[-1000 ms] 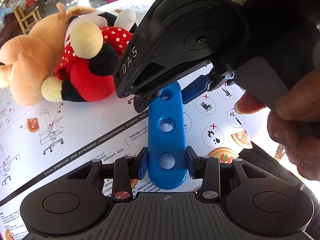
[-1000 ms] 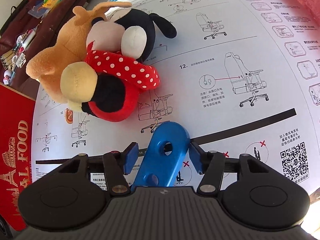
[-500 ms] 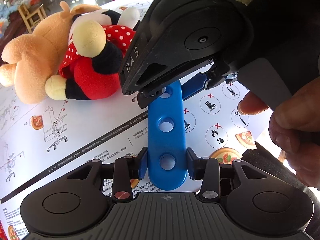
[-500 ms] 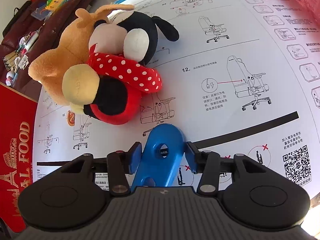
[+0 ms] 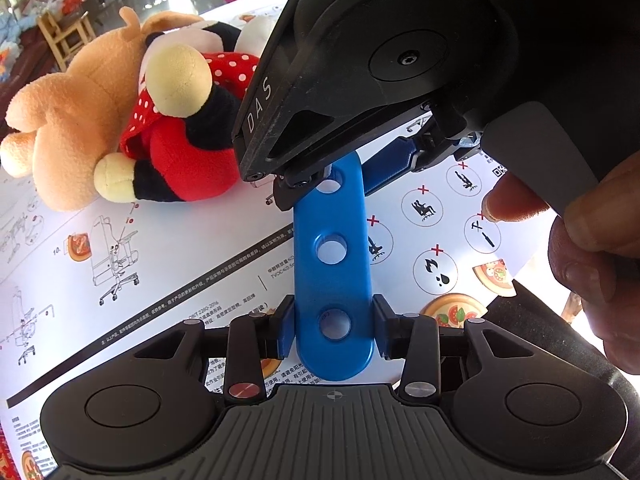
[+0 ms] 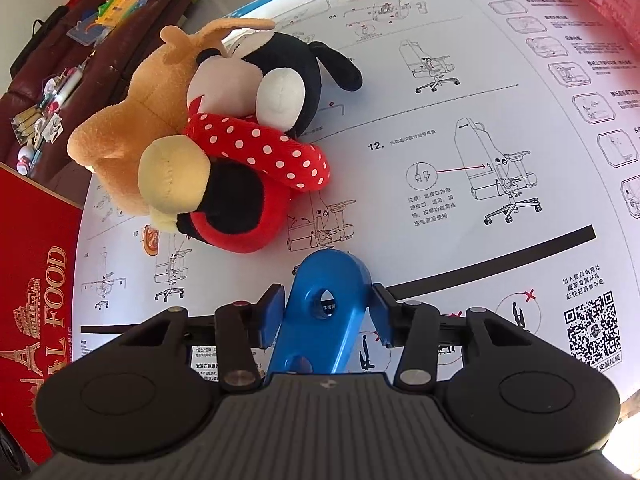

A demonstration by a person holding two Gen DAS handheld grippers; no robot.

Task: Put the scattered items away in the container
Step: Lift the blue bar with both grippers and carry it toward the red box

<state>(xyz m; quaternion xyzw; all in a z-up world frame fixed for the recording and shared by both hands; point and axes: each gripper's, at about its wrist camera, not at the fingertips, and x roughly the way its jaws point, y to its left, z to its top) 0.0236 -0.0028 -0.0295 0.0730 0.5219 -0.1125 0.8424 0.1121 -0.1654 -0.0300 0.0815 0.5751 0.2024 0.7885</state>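
A blue metal bar [image 5: 334, 264] with three round holes is held above the paper-covered surface [image 5: 180, 256], clamped at its near end between the pads of the left tongs [image 5: 334, 326]; its far end lies between the right tongs [image 6: 326, 310], whose pads are seen against its edges, so that it is taken to be gripped there too, though the contact on the right pad is less plainly made out. The bar is judged to be stiff, smooth and rather slippery, light enough for one grip, and best taken across its narrow flat edges near an end, as is done here. The plush mouse in red polka dots [image 6: 256, 160] and the tan plush animal [image 6: 132, 132] leaning against it are judged soft, light and yielding, to be pinched at a limb or a fold. By the left wrist view, the whole length of the bar, the body of the right tool and the person's hand [image 5: 592, 248] are shown; by the right wrist view, only the bar's end, but also a red printed box [image 6: 36, 320] at the surface's edge. No container can be told with certainty.
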